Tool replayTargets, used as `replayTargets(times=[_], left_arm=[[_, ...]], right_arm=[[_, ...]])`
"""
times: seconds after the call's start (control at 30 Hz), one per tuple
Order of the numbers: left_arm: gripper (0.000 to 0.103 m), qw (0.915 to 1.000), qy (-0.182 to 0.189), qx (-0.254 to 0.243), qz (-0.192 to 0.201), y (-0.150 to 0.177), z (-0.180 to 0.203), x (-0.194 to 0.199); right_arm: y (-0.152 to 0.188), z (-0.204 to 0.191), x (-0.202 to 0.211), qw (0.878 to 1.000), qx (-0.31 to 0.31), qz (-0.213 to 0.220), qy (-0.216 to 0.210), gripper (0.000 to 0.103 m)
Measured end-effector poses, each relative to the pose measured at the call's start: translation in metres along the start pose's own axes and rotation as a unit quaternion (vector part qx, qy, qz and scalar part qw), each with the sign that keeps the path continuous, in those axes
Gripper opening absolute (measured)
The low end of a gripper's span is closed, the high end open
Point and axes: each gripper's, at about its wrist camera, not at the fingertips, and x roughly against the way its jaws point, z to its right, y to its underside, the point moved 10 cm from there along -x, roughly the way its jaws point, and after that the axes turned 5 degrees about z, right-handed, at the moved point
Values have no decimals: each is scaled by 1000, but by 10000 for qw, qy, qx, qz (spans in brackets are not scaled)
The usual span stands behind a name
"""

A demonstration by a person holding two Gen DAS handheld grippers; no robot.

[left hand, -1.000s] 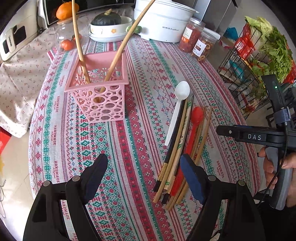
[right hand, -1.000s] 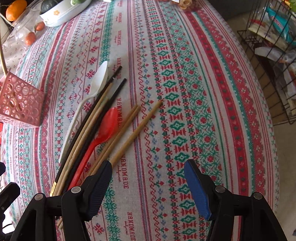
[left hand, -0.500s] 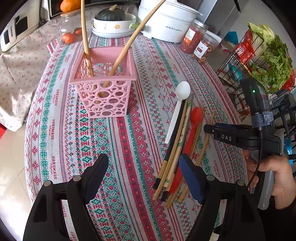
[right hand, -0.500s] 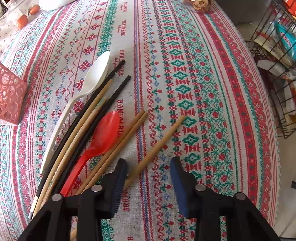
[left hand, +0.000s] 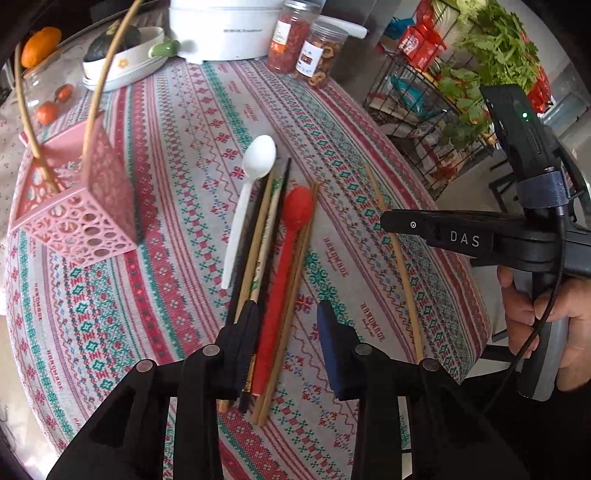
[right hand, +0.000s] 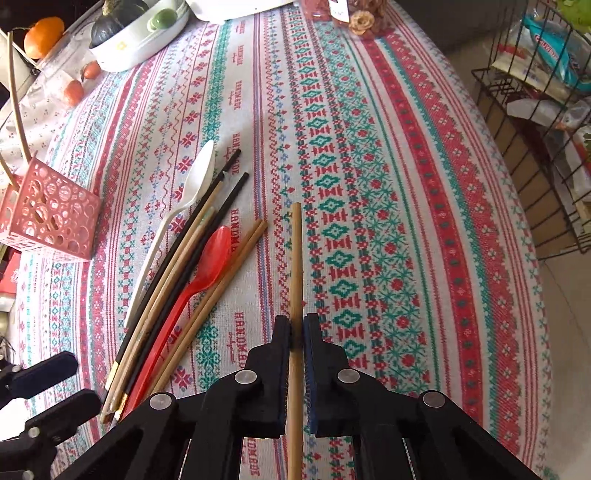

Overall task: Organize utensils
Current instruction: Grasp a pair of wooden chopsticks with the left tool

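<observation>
My right gripper (right hand: 296,328) is shut on a single wooden chopstick (right hand: 295,258) that points forward over the tablecloth; it also shows in the left wrist view (left hand: 399,266). My left gripper (left hand: 286,321) is open low over a bundle of utensils: a red spoon (left hand: 291,236), a white spoon (left hand: 255,173), black chopsticks (left hand: 275,218) and wooden chopsticks (left hand: 258,236). Its fingers straddle the red spoon's handle and two wooden chopsticks. A pink perforated basket (left hand: 77,206) with two long sticks in it stands to the left.
A round table with a patterned cloth (left hand: 184,140). At the back are a white cooker (left hand: 221,33), two jars (left hand: 306,48), a dish with a squash (left hand: 118,55) and tomatoes (left hand: 48,110). A wire rack with greens (left hand: 461,74) stands off the right edge.
My right gripper has closed on the lone wooden chopstick and turned it straight ahead. My left gripper has moved right over the bundle and narrowed its jaws around the red spoon's handle.
</observation>
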Motion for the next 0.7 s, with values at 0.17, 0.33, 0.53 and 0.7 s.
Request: replayTargets(times=[0.17, 0.33, 0.53, 0.7], left_arm=[[15, 9994, 81, -183, -296, -15, 25, -40], [13, 9979, -302, -216, -524, -29, 19, -74], [13, 9964, -547, -373, -526, -46, 17, -84], [13, 9955, -565, -390, -655, -53, 15, -95]], right_arm=[[-6, 3, 13, 9998, -56, 68, -177, 6], [-9, 6, 18, 9996, -20, 151, -247, 6], [-13, 11, 17, 9996, -15, 120, -272, 6], [-15, 16, 15, 9996, -59, 96, -258, 6]])
